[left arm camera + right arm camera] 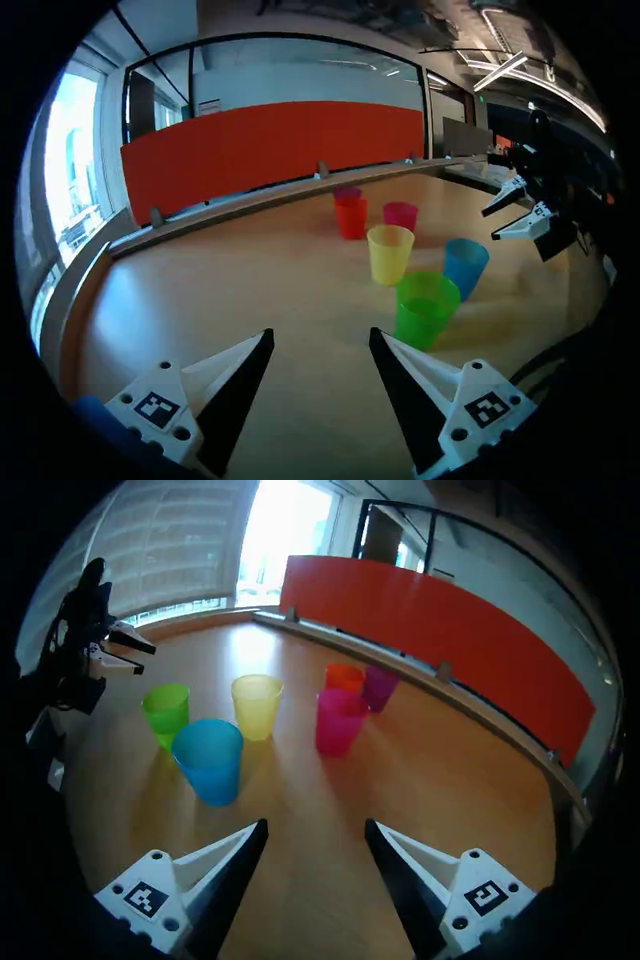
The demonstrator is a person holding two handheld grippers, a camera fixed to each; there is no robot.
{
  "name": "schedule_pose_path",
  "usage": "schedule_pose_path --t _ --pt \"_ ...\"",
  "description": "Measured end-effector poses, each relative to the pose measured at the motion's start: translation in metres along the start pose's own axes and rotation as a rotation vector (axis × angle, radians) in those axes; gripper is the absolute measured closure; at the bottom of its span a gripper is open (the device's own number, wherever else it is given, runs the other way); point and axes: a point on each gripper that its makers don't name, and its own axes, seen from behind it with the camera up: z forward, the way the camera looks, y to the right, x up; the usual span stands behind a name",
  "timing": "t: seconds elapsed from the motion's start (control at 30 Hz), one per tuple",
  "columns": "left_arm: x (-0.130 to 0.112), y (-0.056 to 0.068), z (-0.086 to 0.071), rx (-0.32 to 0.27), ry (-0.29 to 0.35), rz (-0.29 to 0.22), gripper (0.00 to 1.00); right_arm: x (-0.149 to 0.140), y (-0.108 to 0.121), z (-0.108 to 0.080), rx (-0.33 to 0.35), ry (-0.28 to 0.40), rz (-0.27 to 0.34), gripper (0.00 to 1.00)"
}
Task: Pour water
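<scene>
Landmark: yellow cup (pixel 390 254), upright on the pale wooden bench (pixel 240 272), in the middle of a cluster of six translucent plastic cups.
Green cup (pixel 426 308): upright, just beside the yellow cup, on the side nearest the left claw.
Blue cup (pixel 210 760): upright, near the yellow cup, on the side nearest the right claw; close to the green cup but apart from it.
Pink cup (pixel 340 720): upright, beside the yellow cup, on its side toward the red panel.
Red cup (pixel 344 676) and purple cup (pixel 378 686): farther from the yellow cup than the pink one, close together; whether they touch cannot be told.
Water: cannot tell whether any cup holds some.
Left claw (pixel 320 332): released, fingers spread, grasping nothing, above bare bench short of the green cup.
Right claw (pixel 315 822): released, fingers spread, grasping nothing, short of the blue cup.
Markings: a black-and-white square marker (pixel 156 409) on each finger; no readable words.
Red panel (pixel 272 152): stands along the bench's far edge, well beyond the yellow cup.
</scene>
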Motion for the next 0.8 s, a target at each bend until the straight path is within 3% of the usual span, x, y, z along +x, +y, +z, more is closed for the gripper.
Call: schedule_pose_path --t 0.17,0.37,0.8 --pt "0.012 -0.017 -0.009 0.067 0.057 -0.053 0.12 0.009 0.02 -0.007 -0.097 0.061 0.052 0.06" --pt "0.026 -0.036 -0.018 0.139 0.115 -0.078 0.12 0.024 0.038 -0.017 -0.197 0.14 0.086 0.06" --pt "0.046 -0.05 -0.027 0.233 0.208 -0.096 0.12 0.051 0.058 -0.027 -0.34 0.261 0.133 0.06"
